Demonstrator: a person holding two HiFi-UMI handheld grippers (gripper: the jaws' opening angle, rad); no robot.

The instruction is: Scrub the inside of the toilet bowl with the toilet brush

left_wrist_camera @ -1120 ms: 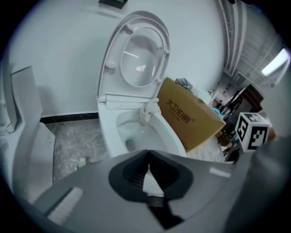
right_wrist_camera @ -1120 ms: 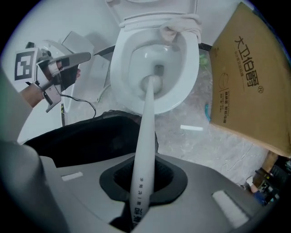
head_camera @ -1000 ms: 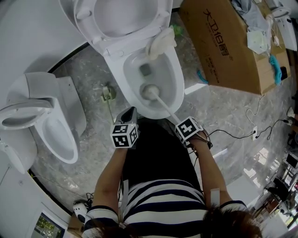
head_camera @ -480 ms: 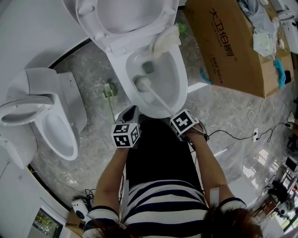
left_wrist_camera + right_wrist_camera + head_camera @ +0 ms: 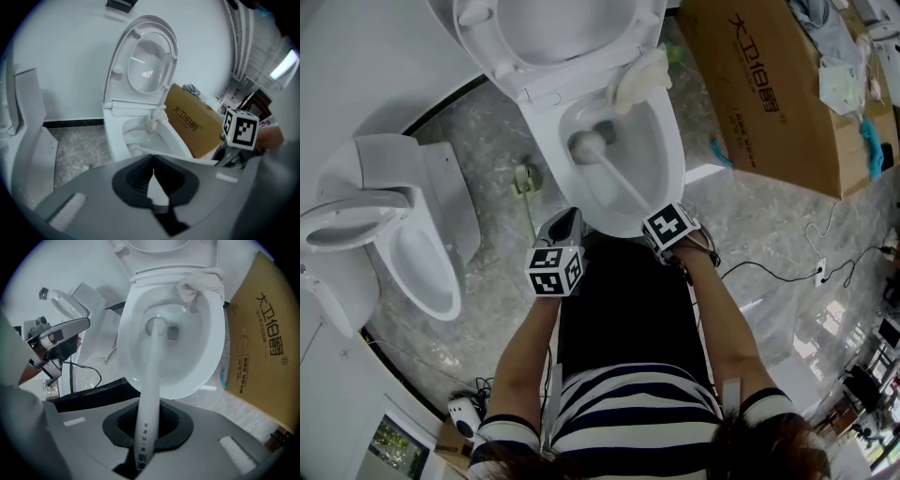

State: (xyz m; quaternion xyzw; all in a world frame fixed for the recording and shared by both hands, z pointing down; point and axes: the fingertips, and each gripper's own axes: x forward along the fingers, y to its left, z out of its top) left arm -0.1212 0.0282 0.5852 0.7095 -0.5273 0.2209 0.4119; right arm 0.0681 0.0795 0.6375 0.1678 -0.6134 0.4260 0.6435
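The white toilet bowl [image 5: 661, 178] stands open with its lid raised. My right gripper [image 5: 652, 225] is at the bowl's near rim, shut on the white toilet brush handle [image 5: 149, 399]. The brush head [image 5: 588, 145] rests low inside the bowl, left of the drain, and in the right gripper view the brush head [image 5: 157, 327] lies beside the grey drain opening. My left gripper [image 5: 562, 227] hangs at the bowl's near left, jaws together with nothing between them. From the left gripper [image 5: 153, 165] I look across the bowl [image 5: 115, 140].
A pale cloth [image 5: 639, 79] drapes over the bowl's far right rim. A large cardboard box [image 5: 778, 94] stands to the right. A second white toilet [image 5: 412, 244] sits on the left. Cables [image 5: 787, 272] trail over the marble floor at right.
The brush head has slid from the near middle of the bowl toward its far left side. My right gripper moved forward with it. The left gripper stayed about where it was.
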